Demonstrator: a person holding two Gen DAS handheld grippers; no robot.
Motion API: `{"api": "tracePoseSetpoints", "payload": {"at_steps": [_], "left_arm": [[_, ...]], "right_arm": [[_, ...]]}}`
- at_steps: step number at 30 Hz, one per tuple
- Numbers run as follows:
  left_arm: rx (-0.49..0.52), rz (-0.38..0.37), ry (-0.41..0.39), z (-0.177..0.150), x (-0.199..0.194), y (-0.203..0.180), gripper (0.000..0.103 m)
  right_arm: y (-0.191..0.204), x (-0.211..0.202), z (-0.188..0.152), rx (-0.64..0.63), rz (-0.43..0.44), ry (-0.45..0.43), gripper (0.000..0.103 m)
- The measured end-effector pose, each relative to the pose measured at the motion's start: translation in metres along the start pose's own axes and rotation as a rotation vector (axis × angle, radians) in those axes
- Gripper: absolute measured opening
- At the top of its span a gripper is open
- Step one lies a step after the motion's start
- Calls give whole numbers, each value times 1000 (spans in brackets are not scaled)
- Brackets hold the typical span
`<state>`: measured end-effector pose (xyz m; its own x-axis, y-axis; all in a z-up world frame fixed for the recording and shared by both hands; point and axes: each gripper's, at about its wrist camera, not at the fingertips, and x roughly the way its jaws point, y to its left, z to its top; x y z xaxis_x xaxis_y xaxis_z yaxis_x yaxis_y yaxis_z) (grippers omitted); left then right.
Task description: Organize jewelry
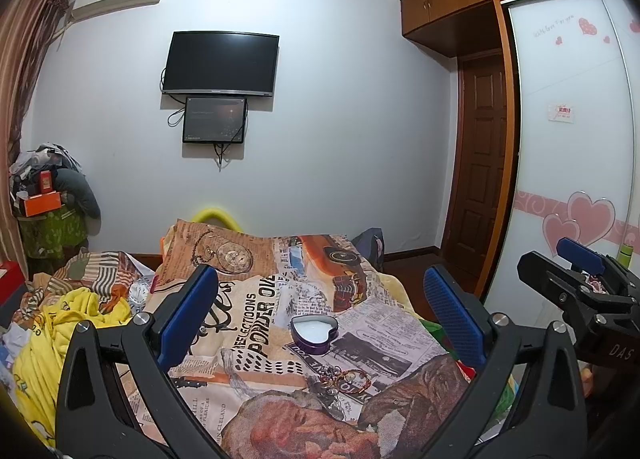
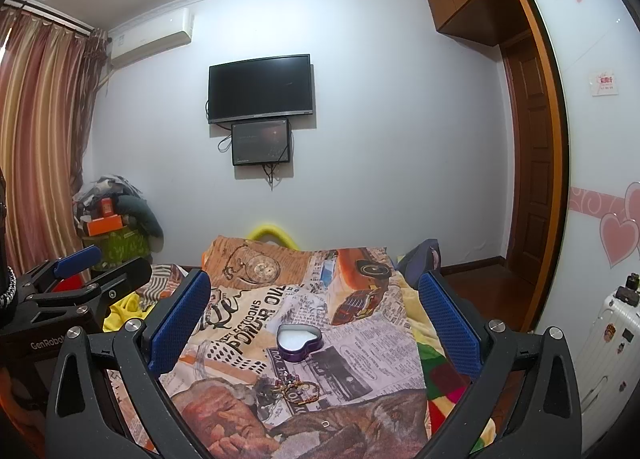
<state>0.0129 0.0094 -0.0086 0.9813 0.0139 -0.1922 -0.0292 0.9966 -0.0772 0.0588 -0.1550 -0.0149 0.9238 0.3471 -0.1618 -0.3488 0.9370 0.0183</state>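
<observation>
Jaws spread above blanket (image 2: pixel 360 343).

Right gripper (image 2: pixel 314 311) hovers above the bed, fingers (image 2: pixel 178 323) spread wide, holding nothing. Purple heart-shaped tin (image 2: pixel 299 342) sits open on the printed blanket (image 2: pixel 368 343). Tangled jewelry (image 2: pixel 294 386) lies just in front of it. Left gripper (image 2: pixel 102 269) is visible at left.
</observation>
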Motion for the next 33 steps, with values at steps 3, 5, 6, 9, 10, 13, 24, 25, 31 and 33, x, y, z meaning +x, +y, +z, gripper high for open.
{"api": "tracePoseSetpoints", "payload": {"at_steps": [3, 5, 6, 9, 10, 13, 24, 25, 31, 33], "left_arm": [[0, 0, 1, 0, 0, 0, 103], [1, 0, 2, -1, 0, 0, 103], [1, -1, 2, -1, 0, 0, 103], [0, 0, 3, -1, 1, 0, 103], [1, 0, 3, -1, 1, 0, 103], [1, 0, 5, -2, 1, 0, 103], [10, 3, 34, -5, 11, -2, 103], [11, 4, 40, -5, 13, -3, 103], [14, 17, 102, -15, 37, -1, 103], [10, 23, 137, -21, 49, 0, 103]], "right_arm": [[0, 0, -1, 1, 0, 1, 103], [0, 0, 0, 1, 0, 1, 103], [0, 0, 0, 1, 0, 2, 103], [0, 1, 0, 2, 0, 4, 103], [0, 1, 0, 2, -1, 5, 103], [-1, 1, 0, 2, 0, 6, 103], [-8, 7, -4, 6, -2, 29, 103], [-9, 9, -5, 7, -3, 34, 103], [-16, 20, -13, 5, -22, 82, 103], [-19, 24, -17, 0, -31, 100, 103]]}}
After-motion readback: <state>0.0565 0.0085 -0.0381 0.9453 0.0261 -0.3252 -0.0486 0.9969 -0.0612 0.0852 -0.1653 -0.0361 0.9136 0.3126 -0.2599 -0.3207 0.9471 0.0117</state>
